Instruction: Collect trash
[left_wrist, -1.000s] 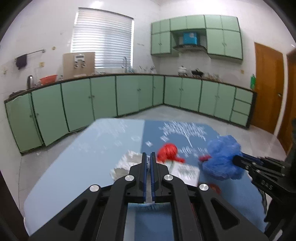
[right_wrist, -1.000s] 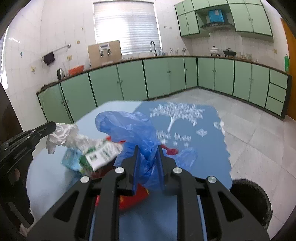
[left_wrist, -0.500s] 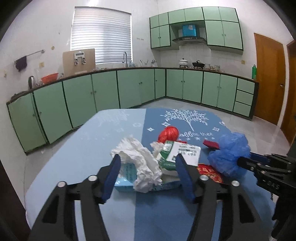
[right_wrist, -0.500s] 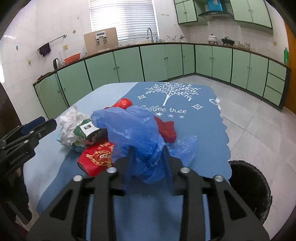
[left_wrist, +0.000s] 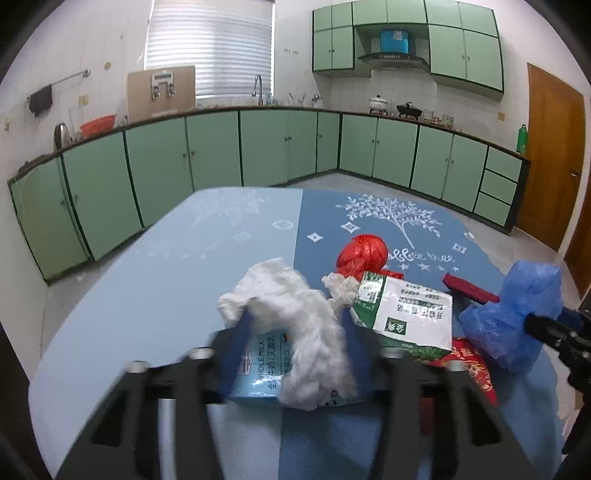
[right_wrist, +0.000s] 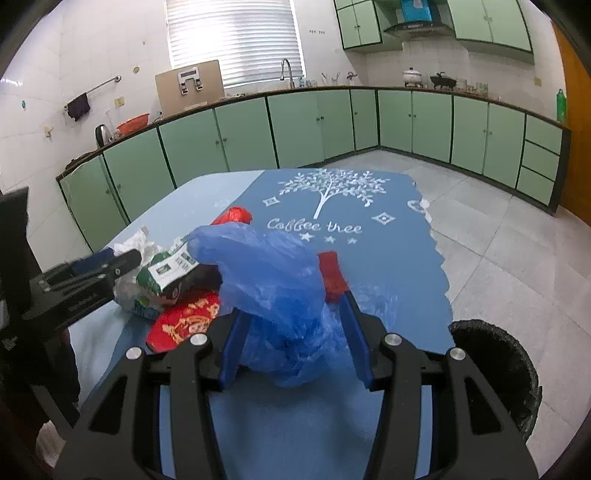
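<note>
A heap of trash lies on the blue table (left_wrist: 155, 295). In the left wrist view my left gripper (left_wrist: 295, 354) is open, its fingers on either side of a crumpled white tissue (left_wrist: 291, 317) that rests on a light-blue milk carton (left_wrist: 266, 365). A green-and-white carton (left_wrist: 406, 314) and a red plastic bag (left_wrist: 364, 253) lie beside them. In the right wrist view my right gripper (right_wrist: 293, 332) is open around a crumpled blue plastic bag (right_wrist: 273, 288) resting on the table. A red packet (right_wrist: 184, 323) and a red strip (right_wrist: 332, 275) lie next to it.
A black-lined trash bin (right_wrist: 495, 369) stands on the floor by the table's right edge. Green cabinets (left_wrist: 258, 147) line the walls. A wooden door (left_wrist: 550, 155) is at the far right. The table's far half shows a white tree print (right_wrist: 328, 188).
Both grippers went from shut to open. The white tissue and the blue bag now rest on the table between the fingers. Both cameras have pulled back slightly.
</note>
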